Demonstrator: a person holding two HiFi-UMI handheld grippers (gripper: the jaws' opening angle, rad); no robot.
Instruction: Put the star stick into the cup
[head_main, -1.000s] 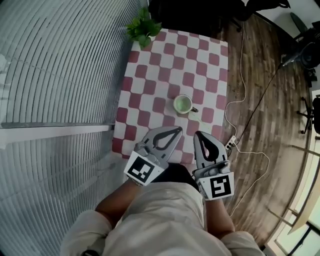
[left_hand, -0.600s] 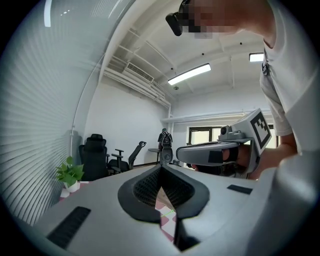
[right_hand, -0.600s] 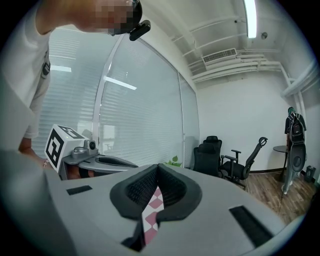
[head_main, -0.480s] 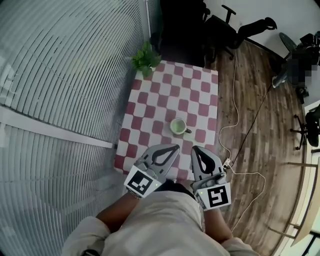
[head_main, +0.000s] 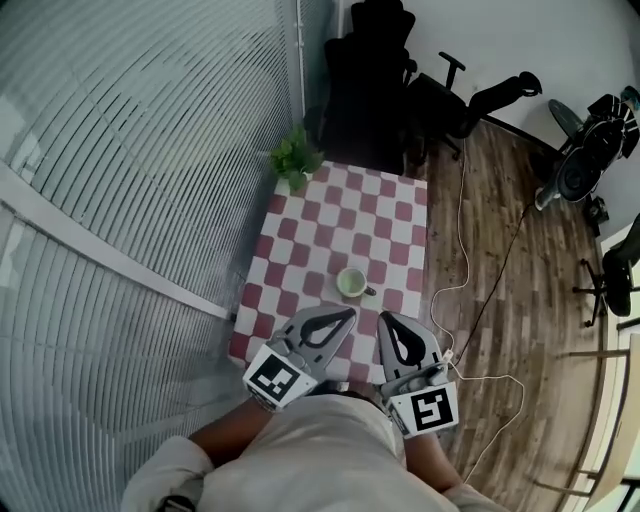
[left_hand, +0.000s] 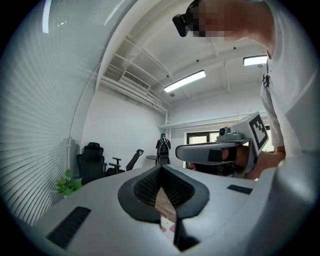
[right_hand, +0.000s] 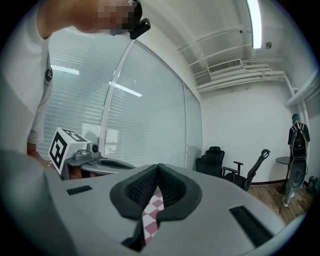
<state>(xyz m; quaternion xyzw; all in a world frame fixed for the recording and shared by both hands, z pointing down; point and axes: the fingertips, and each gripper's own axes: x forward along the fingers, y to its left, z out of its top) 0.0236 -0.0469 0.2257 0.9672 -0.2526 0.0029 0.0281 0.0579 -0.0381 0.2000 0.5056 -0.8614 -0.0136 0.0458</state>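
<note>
Left tongs & right tongs both closed, empty, at table's near edge. Cup sits nr that edge; star stick not in view. Risk: low reach could knock cup over.

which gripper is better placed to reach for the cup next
Left, narrowly. In the head view the left gripper angles towards the cup, while the right gripper points past its handle side. Both have shut, empty jaws, so it's a close call.

No legible text
Square coded markers on the cubes of left tongs and right tongs; no readable characters.
</note>
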